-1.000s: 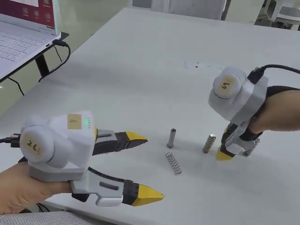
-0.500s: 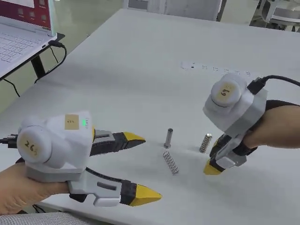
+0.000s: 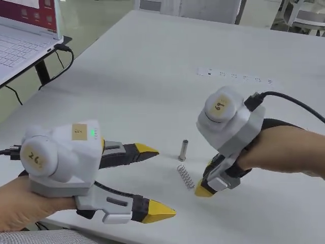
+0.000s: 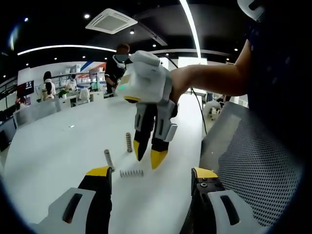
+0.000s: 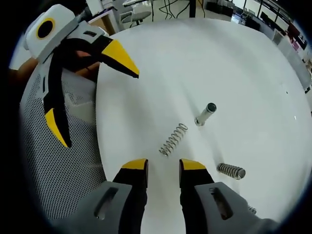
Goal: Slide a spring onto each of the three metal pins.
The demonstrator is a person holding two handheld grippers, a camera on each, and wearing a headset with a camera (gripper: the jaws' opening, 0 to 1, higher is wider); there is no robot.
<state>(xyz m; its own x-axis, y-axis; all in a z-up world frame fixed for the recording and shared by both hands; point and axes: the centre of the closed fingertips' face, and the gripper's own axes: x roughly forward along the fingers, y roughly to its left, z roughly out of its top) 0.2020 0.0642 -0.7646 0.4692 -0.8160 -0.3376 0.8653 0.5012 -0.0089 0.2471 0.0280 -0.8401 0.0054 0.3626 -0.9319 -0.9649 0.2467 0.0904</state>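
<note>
Where right gripper (image 5: 163, 168) hovers, spring (image 5: 173, 139) just ahead, pin (image 5: 205, 114) beyond

My L gripper (image 3: 156, 179): white-grey shell, black jaws w/ yellow tips, tan sticker. My R gripper (image 5: 164, 165): same white, black & yellow. Loose coiled steel spring (image 3: 186, 176): bright silver. Upright round metal pin (image 3: 183, 150): duller grey-silver. Flat tabletop (image 3: 152, 76): plain matte white. Mesh chair seat (image 5: 63, 175): grey, fine grid weave.
</note>
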